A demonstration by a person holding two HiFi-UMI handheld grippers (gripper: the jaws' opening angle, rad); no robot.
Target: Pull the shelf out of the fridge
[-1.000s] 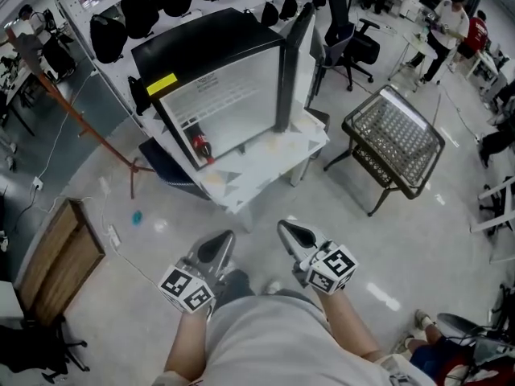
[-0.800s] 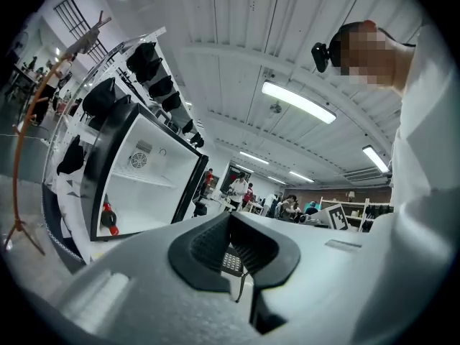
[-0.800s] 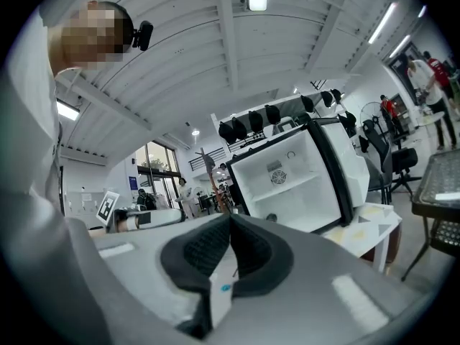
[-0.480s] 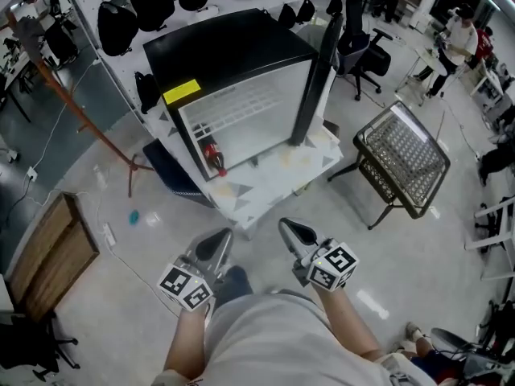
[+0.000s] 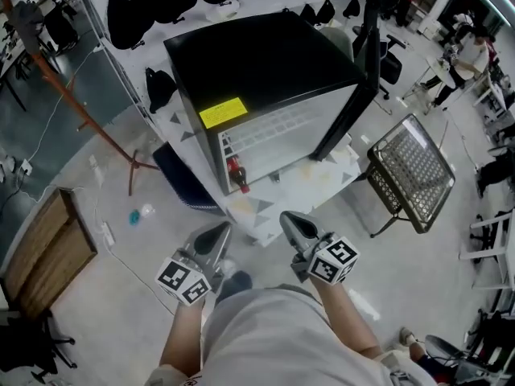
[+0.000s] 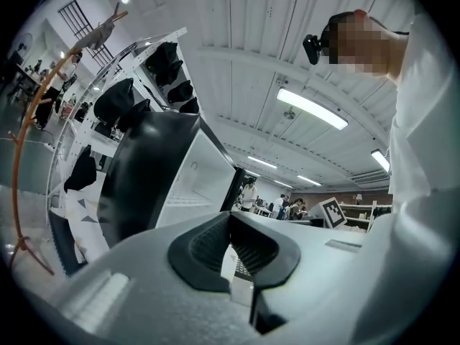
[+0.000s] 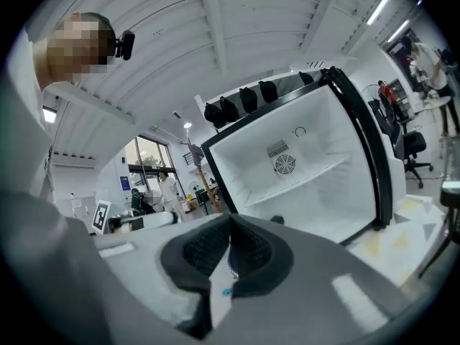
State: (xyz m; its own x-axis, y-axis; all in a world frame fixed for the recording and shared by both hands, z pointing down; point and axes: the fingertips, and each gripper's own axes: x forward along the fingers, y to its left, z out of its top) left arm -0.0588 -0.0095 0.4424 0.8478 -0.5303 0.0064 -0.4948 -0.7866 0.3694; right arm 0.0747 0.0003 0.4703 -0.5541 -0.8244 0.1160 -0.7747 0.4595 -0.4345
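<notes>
A black mini fridge (image 5: 265,63) stands on a low white table (image 5: 273,203), its door (image 5: 348,103) swung open to the right. Inside the white cabinet a shelf (image 5: 269,127) runs across, and a red bottle (image 5: 236,174) stands at the lower left. The shelf (image 7: 305,178) also shows in the right gripper view, below a round fan vent (image 7: 284,165). My left gripper (image 5: 217,236) and right gripper (image 5: 291,224) are held side by side in front of the table, short of the fridge. Both are shut with nothing between their fingers.
A wire basket on a stand (image 5: 410,171) is to the right of the table. A wooden crate (image 5: 44,248) lies on the floor at left, beside an orange pole stand (image 5: 80,127). A dark blue seat (image 5: 181,179) sits under the table's left side.
The fridge and table have come closer and lower in the head view. Both grippers keep their place before the body and stay shut.
</notes>
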